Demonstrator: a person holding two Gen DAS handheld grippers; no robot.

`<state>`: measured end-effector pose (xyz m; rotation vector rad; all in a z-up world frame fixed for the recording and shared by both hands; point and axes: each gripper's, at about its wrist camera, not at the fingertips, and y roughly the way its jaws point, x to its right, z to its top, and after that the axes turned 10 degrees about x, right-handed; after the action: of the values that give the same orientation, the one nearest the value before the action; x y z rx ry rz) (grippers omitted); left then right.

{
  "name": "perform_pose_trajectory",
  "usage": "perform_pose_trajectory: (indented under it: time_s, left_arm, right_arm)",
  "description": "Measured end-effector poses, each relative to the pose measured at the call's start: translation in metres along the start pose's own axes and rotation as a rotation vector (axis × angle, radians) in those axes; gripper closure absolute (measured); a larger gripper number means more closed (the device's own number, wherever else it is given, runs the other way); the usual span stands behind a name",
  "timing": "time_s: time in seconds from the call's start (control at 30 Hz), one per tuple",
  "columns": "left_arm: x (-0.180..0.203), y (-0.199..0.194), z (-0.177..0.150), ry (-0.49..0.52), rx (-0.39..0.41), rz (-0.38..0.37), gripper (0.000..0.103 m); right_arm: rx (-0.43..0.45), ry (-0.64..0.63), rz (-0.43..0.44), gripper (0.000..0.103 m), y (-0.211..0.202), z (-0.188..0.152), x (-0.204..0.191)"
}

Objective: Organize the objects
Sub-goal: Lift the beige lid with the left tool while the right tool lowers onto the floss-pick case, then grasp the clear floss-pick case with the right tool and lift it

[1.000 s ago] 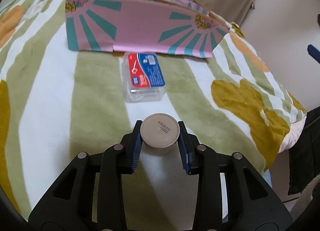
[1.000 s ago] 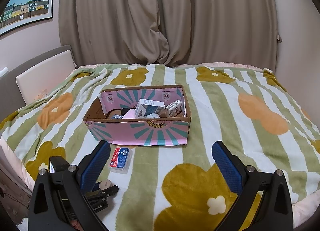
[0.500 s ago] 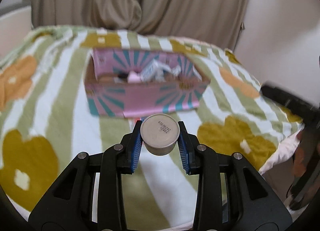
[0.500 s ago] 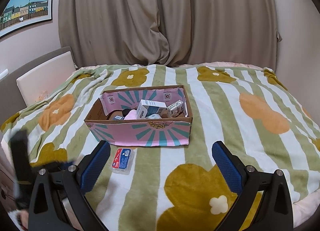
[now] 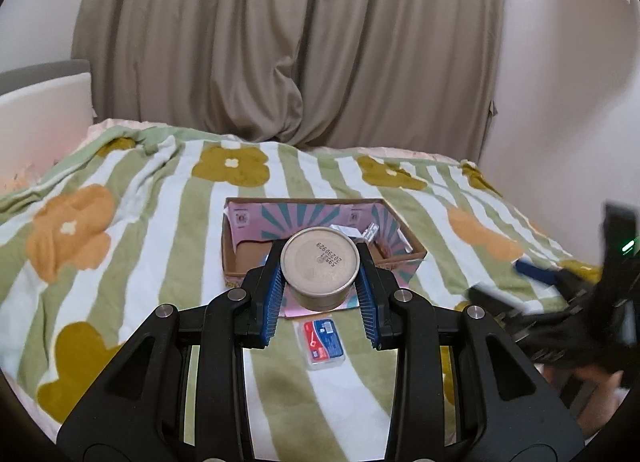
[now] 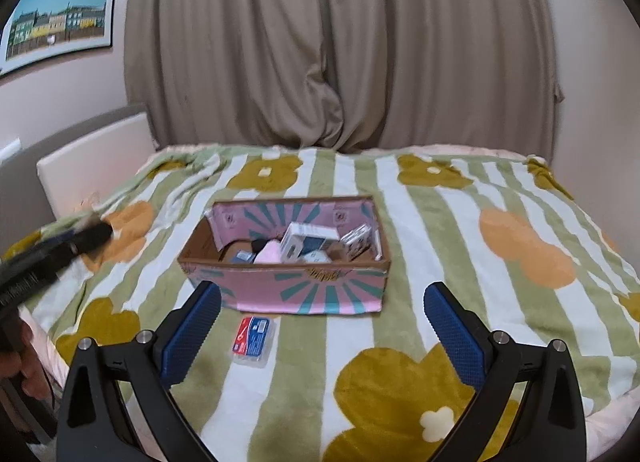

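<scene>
My left gripper (image 5: 319,294) is shut on a small round tin can (image 5: 319,268), held in the air in front of the pink and teal cardboard box (image 5: 240,258). The box (image 6: 304,294) sits mid-bed and holds several small items, among them a white carton (image 6: 306,240). A clear plastic case with a red and blue label (image 6: 253,340) lies on the blanket just in front of the box; it also shows in the left wrist view (image 5: 322,344). My right gripper (image 6: 320,336) is open and empty, hovering above the bed's near part.
A green and white striped blanket with flower shapes (image 6: 520,246) covers the bed. Beige curtains (image 6: 340,46) hang behind, a headboard (image 6: 92,170) stands at the left. The left gripper's body (image 6: 44,258) shows blurred at the left edge of the right wrist view.
My left gripper has lifted the can off the blanket and risen, so the box and the case now lie below and ahead. The right gripper stayed nearly still, open.
</scene>
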<state>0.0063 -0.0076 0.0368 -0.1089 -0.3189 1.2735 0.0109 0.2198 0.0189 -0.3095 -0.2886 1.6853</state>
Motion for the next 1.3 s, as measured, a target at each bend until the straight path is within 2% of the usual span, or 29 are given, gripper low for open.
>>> perform_pose_trajectory:
  time_s: [0.1,0.27,0.43,0.6,0.8,0.97,1.3]
  left_arm:
    - [-0.001,-0.001,0.0,-0.001,-0.001,0.004,0.073]
    - [-0.004,-0.001,0.0,0.006,-0.004,0.012,0.073]
    - [-0.011,0.001,-0.001,0.002,-0.011,0.023,0.073]
    - [-0.018,0.002,-0.002,-0.002,-0.022,0.03,0.073]
    - [-0.023,0.004,-0.001,-0.014,-0.028,0.03,0.073]
    - [-0.026,0.005,0.0,-0.014,-0.026,0.031,0.073]
    - [-0.027,0.007,0.001,-0.013,-0.033,0.027,0.073]
  right_arm:
    - [-0.066,-0.005,0.035,0.001,0.024,-0.012,-0.01]
    - [-0.221,-0.029,0.089,0.002,0.097,-0.049,-0.038]
    - [-0.353,0.0,0.124,0.002,0.152,-0.081,-0.057]
    - [-0.447,-0.022,0.11,0.017,0.189,-0.101,-0.075]
    - [-0.492,-0.072,0.095,0.03,0.205,-0.111,-0.087]
    - [-0.52,-0.079,0.096,0.047,0.211,-0.118,-0.089]
    - [-0.514,-0.057,0.106,0.048,0.203,-0.114,-0.081]
